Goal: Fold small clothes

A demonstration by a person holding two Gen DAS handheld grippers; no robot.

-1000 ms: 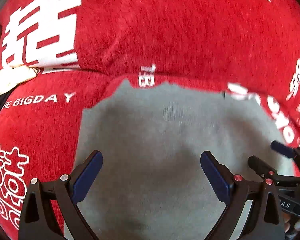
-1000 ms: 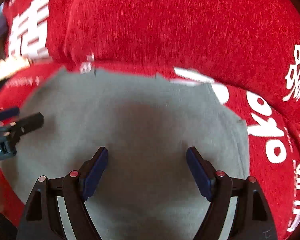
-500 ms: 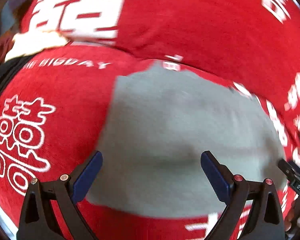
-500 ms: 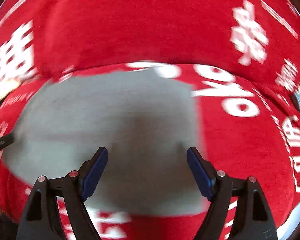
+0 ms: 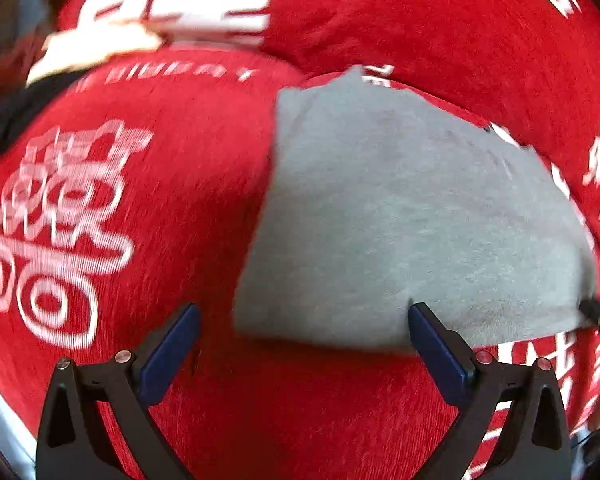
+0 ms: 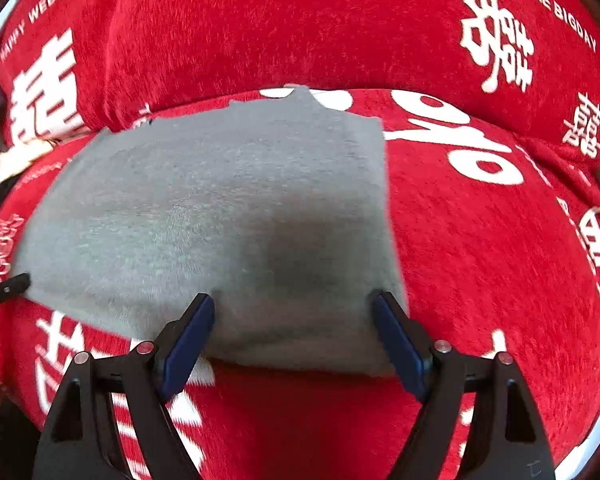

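We've got a soft, light grey garment [image 6: 220, 220], limp w/ no stiffness; we'd pinch its near corners. Left gripper [image 5: 304, 344] & right gripper [image 6: 290, 334] both gape wide, empty.

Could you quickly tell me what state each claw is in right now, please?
Left claw: open, holding nothing, at the grey garment's near left corner.
Right claw: open, holding nothing, over its near right corner.

In the left wrist view the grey cloth [image 5: 412, 220] now sits at right of frame instead of centre. In the right wrist view it sits left, red cover [image 6: 500, 260] showing below.
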